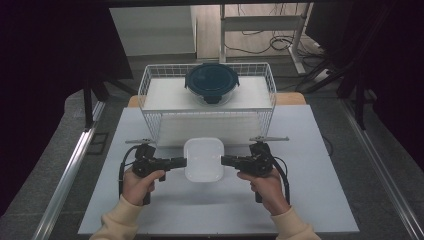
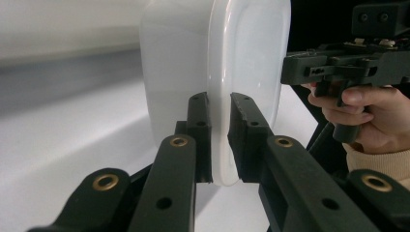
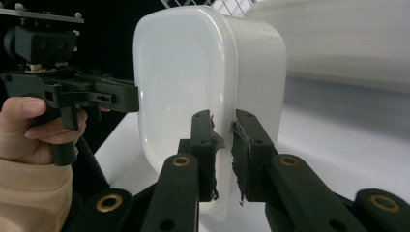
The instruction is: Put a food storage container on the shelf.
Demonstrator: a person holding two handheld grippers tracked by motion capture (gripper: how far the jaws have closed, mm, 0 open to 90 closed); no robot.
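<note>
As it is seen from the high view, a white container (image 1: 203, 159) is held between the two claws, just in front of the wire basket (image 1: 150, 90), above the bench (image 1: 310, 150). The left claw (image 1: 183, 161) is closed on its left rim and the right claw (image 1: 225, 160) on its right rim, so both hands are equally near. A round dish with a dark lid (image 1: 212, 83) is standing on top of the basket, well apart from the claws.

In the left gripper view, the rim of the container (image 2: 249, 53) is clamped between the two jaws of the left claw (image 2: 220, 140), and the body extends straight ahead.

In the right gripper view, the opposite rim of the container (image 3: 179, 72) is pinched by the right claw (image 3: 223, 154) in the same way.

It is judged that the container is lifted a little off the bench, with its longer side running from the person toward the basket, which lies directly beyond it.
</note>
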